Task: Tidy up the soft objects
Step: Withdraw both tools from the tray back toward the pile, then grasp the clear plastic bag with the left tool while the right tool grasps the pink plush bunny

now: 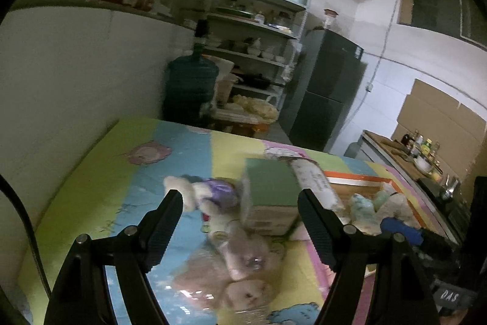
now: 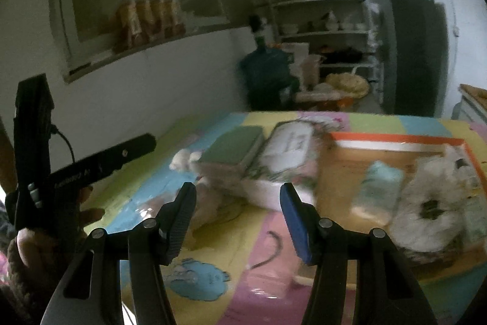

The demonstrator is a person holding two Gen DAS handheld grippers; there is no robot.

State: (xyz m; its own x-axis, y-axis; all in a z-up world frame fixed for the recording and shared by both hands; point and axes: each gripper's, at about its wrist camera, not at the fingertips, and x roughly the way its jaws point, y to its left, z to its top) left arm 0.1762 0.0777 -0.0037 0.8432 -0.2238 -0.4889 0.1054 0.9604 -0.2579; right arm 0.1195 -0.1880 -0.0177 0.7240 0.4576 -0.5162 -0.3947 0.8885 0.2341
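Observation:
My left gripper (image 1: 240, 198) is open above a colourful cartoon tablecloth (image 1: 127, 197), with nothing between its fingers. Below it lies a pinkish plush in clear wrap (image 1: 243, 273). Just beyond the fingertips are a white plush in a purple dress (image 1: 210, 192) and a green box (image 1: 271, 188). My right gripper (image 2: 238, 188) is also open and holds nothing; one of its pads (image 2: 296, 221) is blue. To its right, an orange-rimmed cardboard box (image 2: 395, 139) holds a fluffy white plush (image 2: 432, 209) and a teal soft item (image 2: 380, 188). The white plush (image 2: 185, 157) is partly hidden behind the green box (image 2: 234, 145).
A flowered pack (image 2: 286, 154) leans beside the green box. A white wall (image 1: 76, 75) borders the table on the left. Beyond the far edge are a water jug (image 1: 191, 81), a shelf rack (image 1: 255, 29) and a dark fridge (image 1: 328, 87). A counter with bottles (image 1: 420, 148) stands on the right.

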